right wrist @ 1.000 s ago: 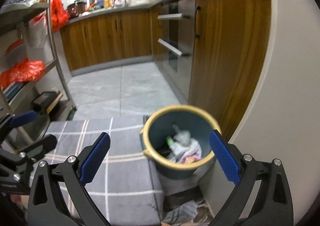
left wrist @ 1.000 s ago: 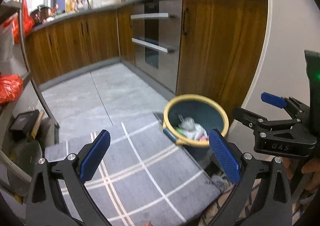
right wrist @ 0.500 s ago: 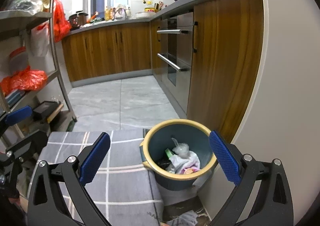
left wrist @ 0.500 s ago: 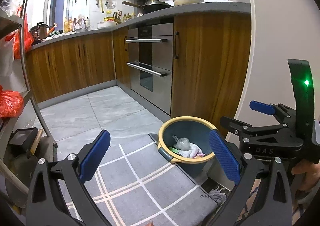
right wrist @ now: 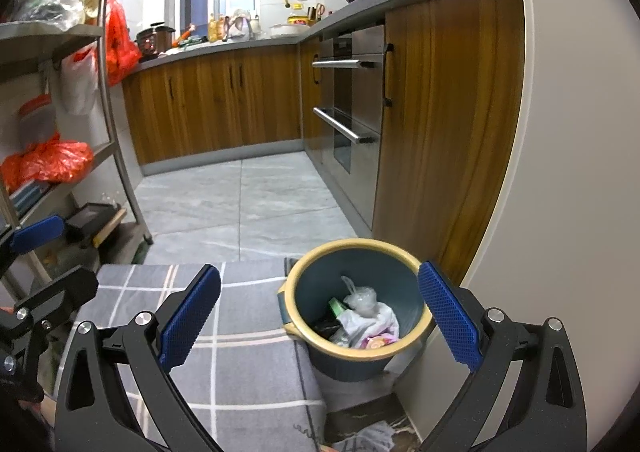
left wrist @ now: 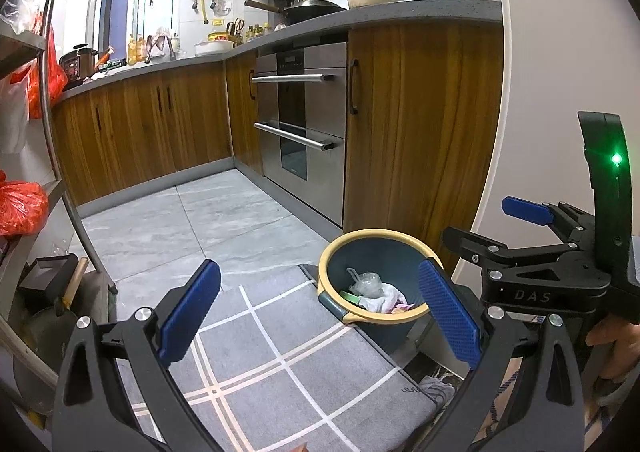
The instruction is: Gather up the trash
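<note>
A dark teal trash bin with a yellow rim (left wrist: pixel 378 242) (right wrist: pixel 352 248) stands on the floor by the wooden cabinet. It holds a knotted clear plastic bag (left wrist: pixel 366 282) (right wrist: pixel 360 298), white wrappers and other trash. My left gripper (left wrist: pixel 318 314) is open and empty, held above the grey mat, left of the bin. My right gripper (right wrist: pixel 318 316) is open and empty, with the bin between its blue fingertips (right wrist: pixel 448 312). The right gripper also shows at the right of the left wrist view (left wrist: pixel 496 228), and the left gripper at the left edge of the right wrist view (right wrist: pixel 44 256).
A grey checked mat (left wrist: pixel 280 368) (right wrist: pixel 240 364) lies before the bin. Wooden cabinets (left wrist: pixel 420 124) and a steel oven (left wrist: pixel 304 124) line the right. A metal shelf rack (right wrist: pixel 116 124) with red bags stands at the left. A white wall (right wrist: pixel 560 172) is close on the right.
Both views have tilted upward, so the bin sits lower in the frames and more of the counter and window shows. Both grippers stayed open.
</note>
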`<state>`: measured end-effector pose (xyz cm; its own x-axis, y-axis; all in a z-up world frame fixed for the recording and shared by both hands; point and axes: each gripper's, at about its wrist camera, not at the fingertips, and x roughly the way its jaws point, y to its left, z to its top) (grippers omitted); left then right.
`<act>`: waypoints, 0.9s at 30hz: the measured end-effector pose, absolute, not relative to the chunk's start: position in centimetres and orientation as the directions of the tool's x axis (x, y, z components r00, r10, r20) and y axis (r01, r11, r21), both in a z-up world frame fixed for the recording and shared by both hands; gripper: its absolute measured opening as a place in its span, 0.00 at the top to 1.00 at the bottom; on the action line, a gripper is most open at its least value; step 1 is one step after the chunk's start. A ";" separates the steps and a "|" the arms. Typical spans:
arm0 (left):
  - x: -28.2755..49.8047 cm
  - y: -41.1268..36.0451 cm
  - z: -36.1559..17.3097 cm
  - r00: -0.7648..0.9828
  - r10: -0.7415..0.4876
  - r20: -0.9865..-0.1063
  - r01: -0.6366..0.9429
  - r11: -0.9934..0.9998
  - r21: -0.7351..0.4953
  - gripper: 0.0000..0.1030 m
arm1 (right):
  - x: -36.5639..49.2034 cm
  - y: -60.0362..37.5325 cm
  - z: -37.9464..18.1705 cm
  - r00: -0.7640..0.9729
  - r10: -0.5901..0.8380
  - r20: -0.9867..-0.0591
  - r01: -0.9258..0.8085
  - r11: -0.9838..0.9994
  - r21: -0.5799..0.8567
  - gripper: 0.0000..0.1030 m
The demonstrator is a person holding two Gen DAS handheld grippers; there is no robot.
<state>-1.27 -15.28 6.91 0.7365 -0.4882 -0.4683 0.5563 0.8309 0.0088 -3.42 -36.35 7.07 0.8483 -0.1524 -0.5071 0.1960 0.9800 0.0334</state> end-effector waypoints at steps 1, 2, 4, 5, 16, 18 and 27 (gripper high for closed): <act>-1.3 -15.3 6.9 0.737 -0.488 -0.468 0.556 0.831 0.010 0.05 | -3.4 -36.4 7.1 0.848 -0.153 -0.507 0.197 0.980 0.034 0.05; -1.3 -15.3 6.9 0.738 -0.488 -0.466 0.556 0.831 0.011 0.05 | -3.4 -36.4 7.1 0.849 -0.151 -0.506 0.195 0.980 0.034 0.05; -1.2 -15.4 6.9 0.738 -0.488 -0.466 0.556 0.831 0.011 0.05 | -3.4 -36.4 7.0 0.848 -0.152 -0.507 0.195 0.980 0.033 0.05; -1.2 -15.4 6.9 0.738 -0.488 -0.466 0.556 0.831 0.011 0.05 | -3.4 -36.4 7.1 0.848 -0.151 -0.508 0.194 0.980 0.033 0.05; -1.2 -15.4 7.0 0.738 -0.488 -0.466 0.557 0.831 0.010 0.05 | -3.5 -36.4 7.0 0.848 -0.151 -0.509 0.194 0.981 0.032 0.05; -1.2 -15.4 6.9 0.737 -0.488 -0.467 0.556 0.831 0.010 0.05 | -3.5 -36.3 7.0 0.848 -0.151 -0.508 0.194 0.981 0.031 0.05; -1.2 -15.4 6.9 0.738 -0.486 -0.468 0.553 0.833 0.005 0.05 | -3.5 -36.3 7.0 0.847 -0.149 -0.511 0.191 0.981 0.031 0.05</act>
